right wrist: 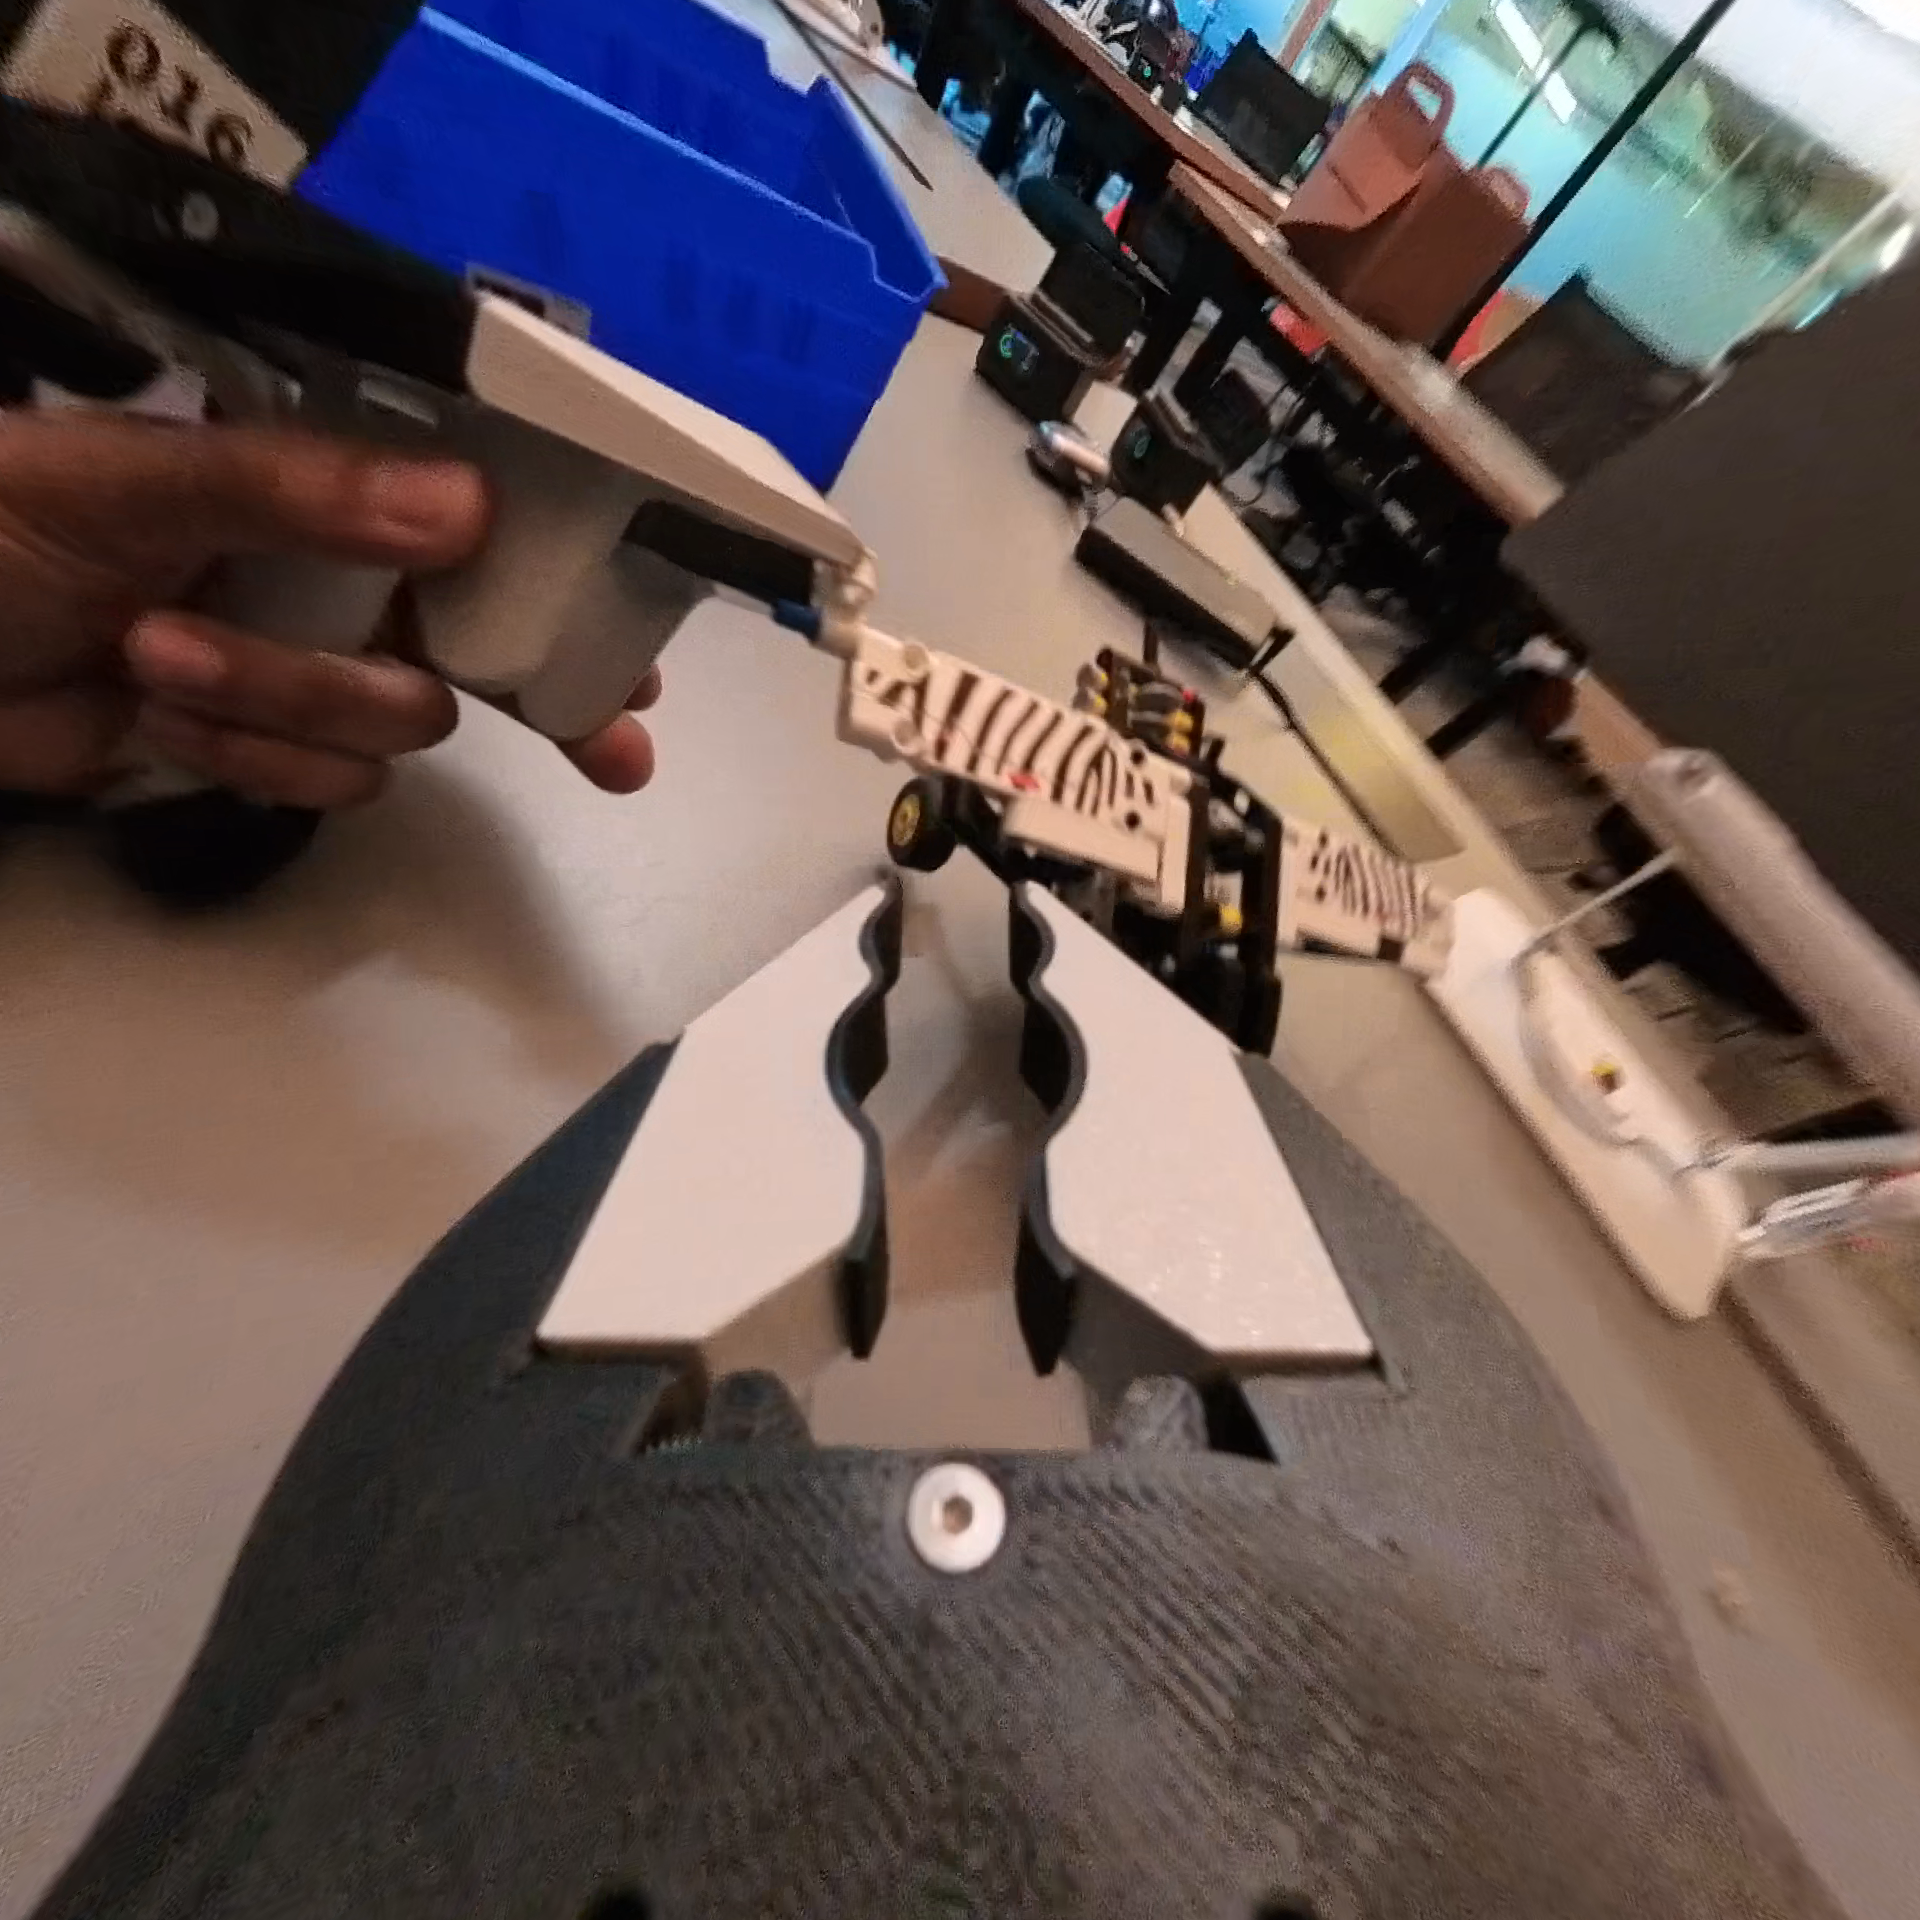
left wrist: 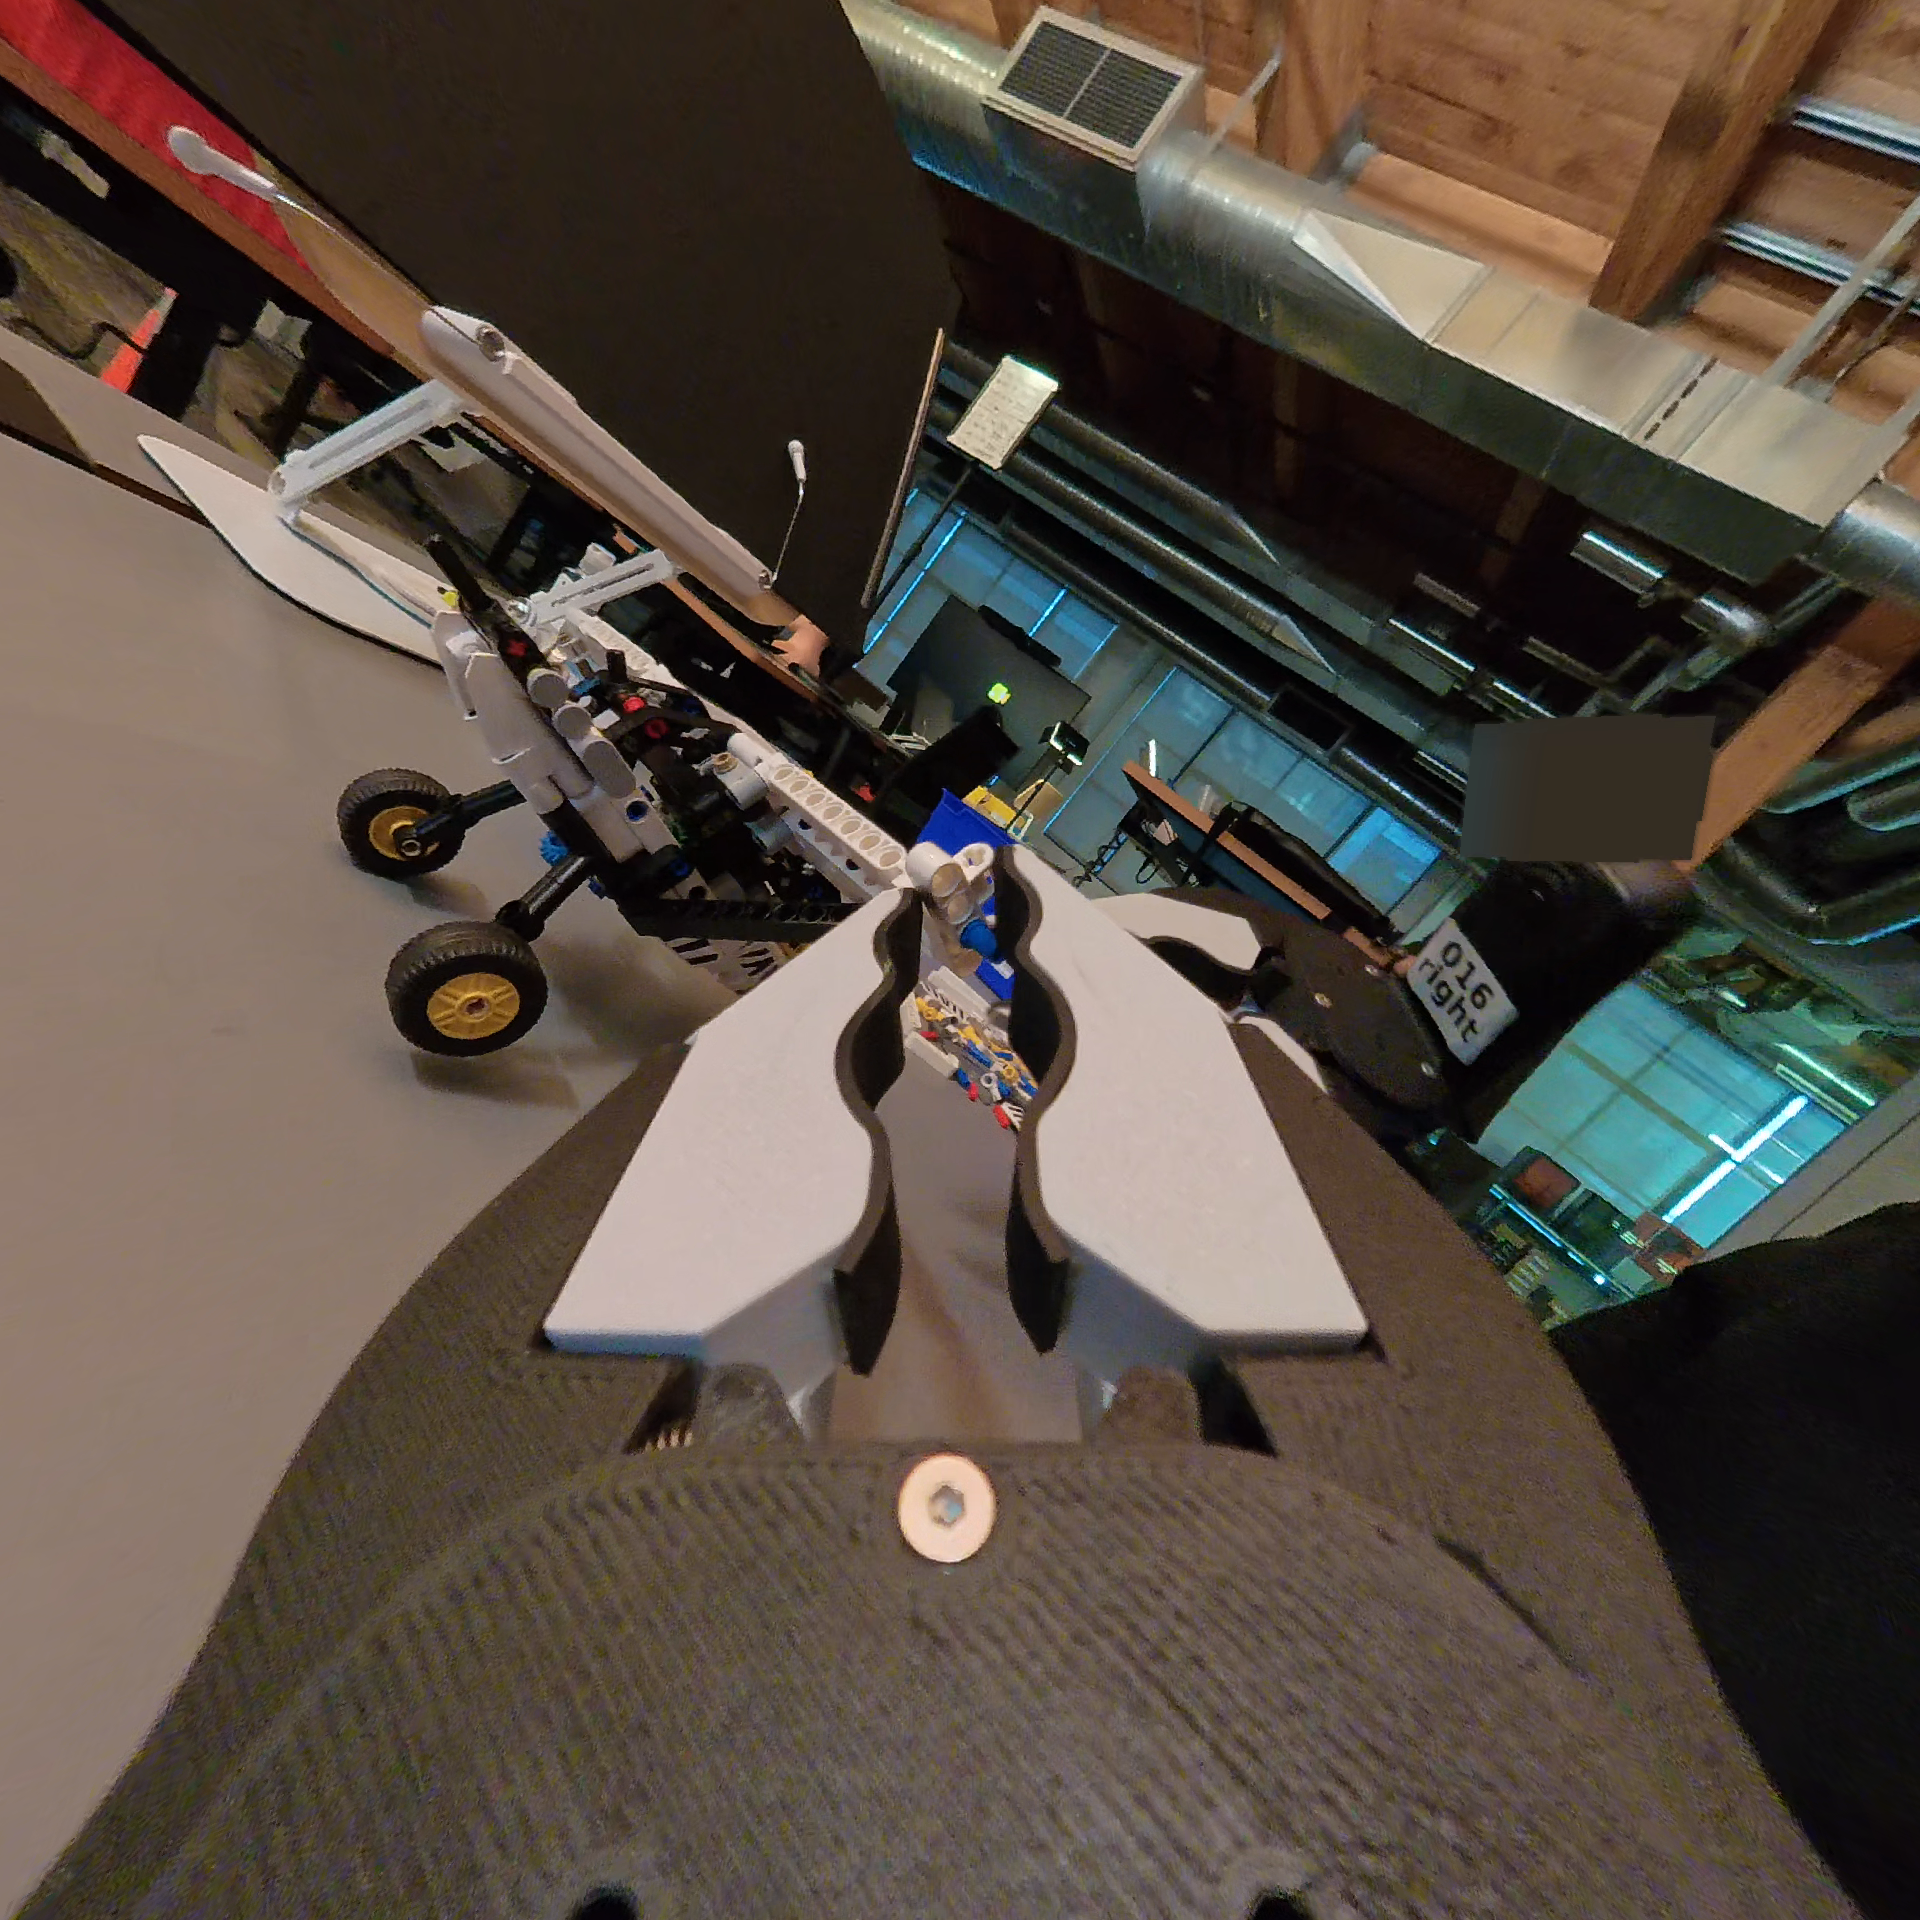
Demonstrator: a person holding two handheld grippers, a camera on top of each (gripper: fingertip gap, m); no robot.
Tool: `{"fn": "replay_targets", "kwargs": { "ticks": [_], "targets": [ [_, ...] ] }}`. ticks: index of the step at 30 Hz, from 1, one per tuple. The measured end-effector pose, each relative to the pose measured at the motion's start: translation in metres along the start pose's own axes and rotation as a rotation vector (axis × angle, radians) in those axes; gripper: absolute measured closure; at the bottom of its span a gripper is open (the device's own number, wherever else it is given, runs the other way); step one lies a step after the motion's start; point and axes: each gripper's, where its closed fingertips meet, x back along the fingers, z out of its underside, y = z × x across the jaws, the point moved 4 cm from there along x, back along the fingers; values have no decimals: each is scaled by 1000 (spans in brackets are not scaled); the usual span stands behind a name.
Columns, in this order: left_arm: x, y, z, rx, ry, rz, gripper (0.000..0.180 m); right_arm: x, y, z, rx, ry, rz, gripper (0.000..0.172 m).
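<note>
- The left gripper point(left wrist: 961, 894) is clenching a small white plastic connector piece with round holes point(left wrist: 948, 881) between its fingertips, both black pads pressing on it; a blue pin point(left wrist: 979, 935) is sticking out just beneath.
- That connector is sitting at the tip of a white toy-brick wing printed with black zebra stripes point(right wrist: 1023, 743), part of a black-and-white brick-built aircraft model with black tyres on gold hubs point(left wrist: 465, 987).
- A hand point(right wrist: 208, 613) is wrapping the left gripper's handle.
- The right gripper point(right wrist: 956, 904) is hanging released, its fingers apart with only bare tabletop between them, near the model's wheel point(right wrist: 920, 821) but not touching it.
- To my eye, holding well here means keeping the left squeeze steady and square on the connector, since the whole model is hanging off that small piece and could twist.
- The model is leaning on a smooth grey tabletop point(left wrist: 156, 935).
- A blue plastic bin point(right wrist: 665, 197) is standing behind the left gripper; a white power strip point(right wrist: 1579, 1091) is lying to the right.
- Around us, wooden desks, glass partitions, silver ducting point(left wrist: 1351, 239) and timber ceiling beams are showing.
</note>
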Motion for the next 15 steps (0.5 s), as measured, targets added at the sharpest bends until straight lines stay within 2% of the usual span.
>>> {"fn": "replay_targets", "kwargs": {
  "ticks": [3,6,9,11,15],
  "targets": [
    [0,-5,1,-19,-9,17,162,-13,13,-16,144,-24,27,152],
    [0,-8,1,-21,-26,42,152,-20,20,-29,151,-83,10,142],
    [-1,-7,1,-6,-27,40,147,-28,16,-28,160,-72,16,131],
    [-3,-9,5,5,3,62,150,-31,15,-25,186,-60,8,131],
    [-6,-12,10,22,46,93,151,-28,18,-18,225,-62,-28,147]
  ]
}}
